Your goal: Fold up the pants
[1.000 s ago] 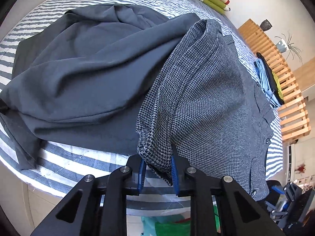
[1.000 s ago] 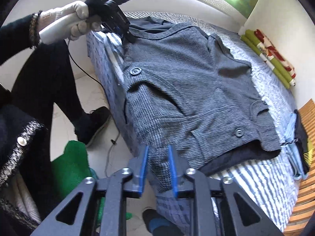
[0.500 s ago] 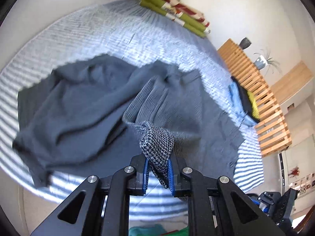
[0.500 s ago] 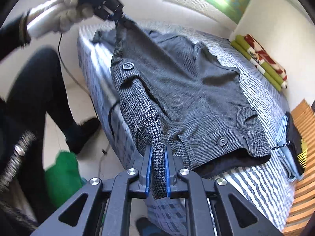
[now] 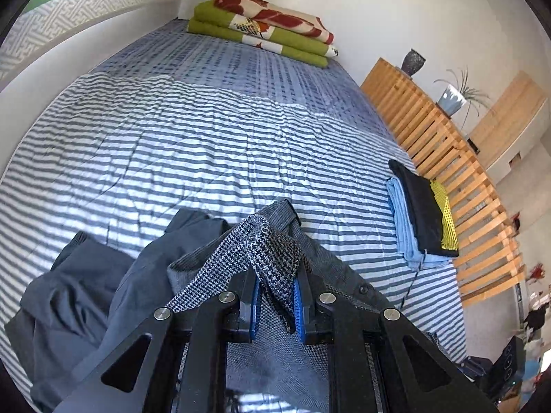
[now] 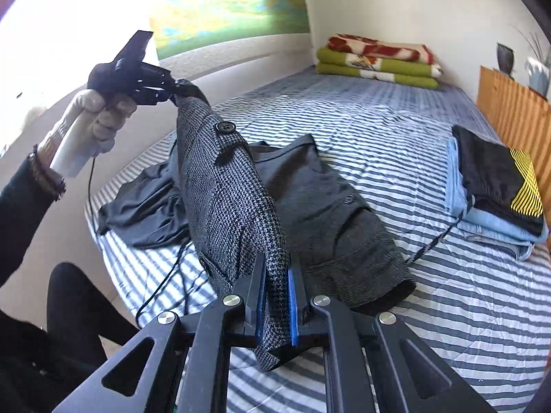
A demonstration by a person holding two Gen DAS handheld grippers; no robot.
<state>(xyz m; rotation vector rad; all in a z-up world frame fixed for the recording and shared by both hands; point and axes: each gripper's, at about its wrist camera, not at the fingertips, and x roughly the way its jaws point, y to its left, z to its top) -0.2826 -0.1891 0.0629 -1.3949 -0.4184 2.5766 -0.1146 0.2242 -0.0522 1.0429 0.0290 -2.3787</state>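
Grey houndstooth pants [image 6: 234, 206] with dark buttons hang lifted over the striped bed [image 6: 396, 130]. My right gripper [image 6: 277, 304] is shut on one corner of their edge. My left gripper [image 5: 275, 304] is shut on the other corner of the pants [image 5: 272, 251]; seen from the right wrist, that left gripper [image 6: 172, 87] is raised at the upper left in a person's hand [image 6: 100, 110]. The pants' lower half trails on the bed. A plain dark grey garment [image 6: 144, 203] lies crumpled under and beside them.
A folded stack of light blue and black-yellow clothes [image 6: 496, 186] sits at the bed's right edge by a wooden slatted rail [image 5: 458, 172]. Green and red folded blankets [image 5: 265, 31] lie at the far end. A black cable [image 6: 168, 275] crosses the bed's near corner.
Both grippers have risen, lifting the pants' held edge off the bed. The left wrist view has swung up from the garments to the far end of the bed.
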